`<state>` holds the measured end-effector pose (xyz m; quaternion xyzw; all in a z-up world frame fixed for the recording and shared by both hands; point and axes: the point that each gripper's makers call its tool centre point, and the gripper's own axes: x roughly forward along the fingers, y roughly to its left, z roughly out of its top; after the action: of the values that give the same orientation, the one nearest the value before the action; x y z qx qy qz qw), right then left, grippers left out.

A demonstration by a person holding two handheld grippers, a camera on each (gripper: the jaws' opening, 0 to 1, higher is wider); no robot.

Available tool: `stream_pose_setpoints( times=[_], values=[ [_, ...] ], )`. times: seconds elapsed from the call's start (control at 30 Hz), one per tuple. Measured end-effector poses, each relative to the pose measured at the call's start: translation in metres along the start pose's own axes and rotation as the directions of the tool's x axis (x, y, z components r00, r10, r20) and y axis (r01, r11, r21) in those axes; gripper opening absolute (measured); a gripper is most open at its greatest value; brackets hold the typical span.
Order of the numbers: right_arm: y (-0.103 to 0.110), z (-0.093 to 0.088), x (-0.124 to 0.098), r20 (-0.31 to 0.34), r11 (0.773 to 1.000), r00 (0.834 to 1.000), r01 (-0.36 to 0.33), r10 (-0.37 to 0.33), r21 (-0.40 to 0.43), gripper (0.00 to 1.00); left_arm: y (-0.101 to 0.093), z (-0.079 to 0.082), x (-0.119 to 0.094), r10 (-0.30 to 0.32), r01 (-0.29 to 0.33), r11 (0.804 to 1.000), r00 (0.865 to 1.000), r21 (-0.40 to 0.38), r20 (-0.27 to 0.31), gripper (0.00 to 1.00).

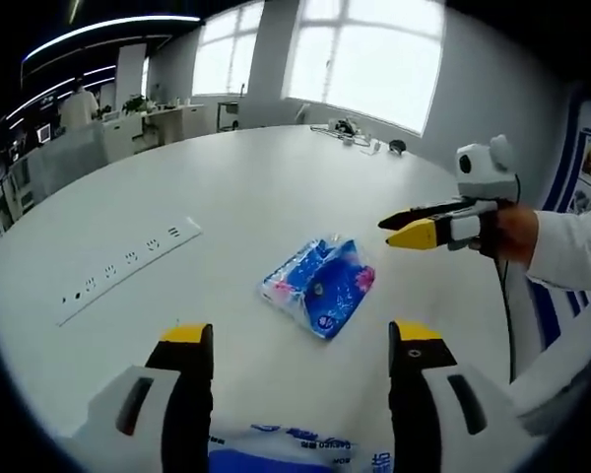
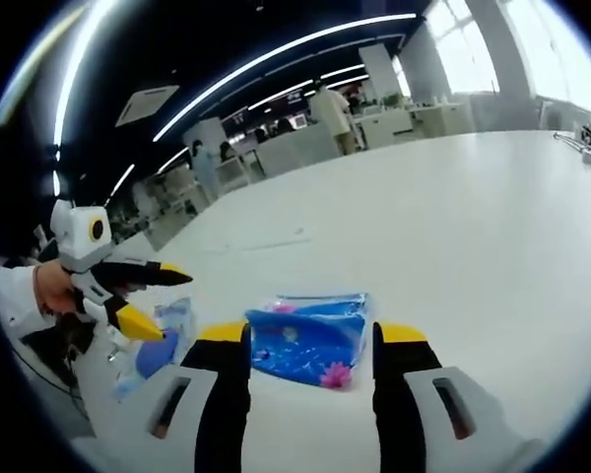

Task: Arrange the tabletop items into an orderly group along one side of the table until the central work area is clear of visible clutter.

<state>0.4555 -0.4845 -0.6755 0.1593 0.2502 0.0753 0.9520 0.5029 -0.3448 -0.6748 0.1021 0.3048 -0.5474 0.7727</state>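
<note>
My right gripper is the one nearest the blue tissue pack. In the right gripper view the pack lies on the white table straight ahead of me, partly between my two yellow tips. The jaws stand wide apart and do not look like they touch it yet. The pack's long side runs across, from one jaw to the other, so it looks almost as wide as my opening. I think a squeeze here would be a tight fit — I may need to turn my hand to grab the short way.

In the left gripper view the same pack sits out in the middle of the table, well ahead of my left gripper. Its long side lies slanted there. My right gripper comes in from the right, just beside the pack's far corner.

My left jaws are apart too. A second blue and white pack lies low between them, right at the near edge of the table. I cannot tell if the jaws touch it. In the right gripper view that pack lies under my left gripper.

A white power strip lies flat off to the left — well away from both packs.
</note>
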Motion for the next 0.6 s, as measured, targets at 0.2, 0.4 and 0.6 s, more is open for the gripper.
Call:
stream_pose_setpoints(
  times=[0.2,0.4,0.6],
  values=[
    [0.009,0.003,-0.004,0.005,1.0,1.0,-0.004,0.004,0.0,0.53,0.001,0.007,-0.015,-0.009,0.009,1.0,0.999,0.023,0.032,0.79],
    [0.016,0.003,-0.008,0.0,1.0,1.0,-0.003,0.003,0.001,0.6,0.004,0.009,-0.035,-0.015,0.014,1.0,0.999,0.019,0.043,0.82],
    [0.027,0.002,-0.012,-0.005,1.0,1.0,-0.008,0.008,0.014,0.66,0.012,0.007,-0.055,-0.012,0.011,0.999,0.998,0.031,0.059,0.82]
  ],
)
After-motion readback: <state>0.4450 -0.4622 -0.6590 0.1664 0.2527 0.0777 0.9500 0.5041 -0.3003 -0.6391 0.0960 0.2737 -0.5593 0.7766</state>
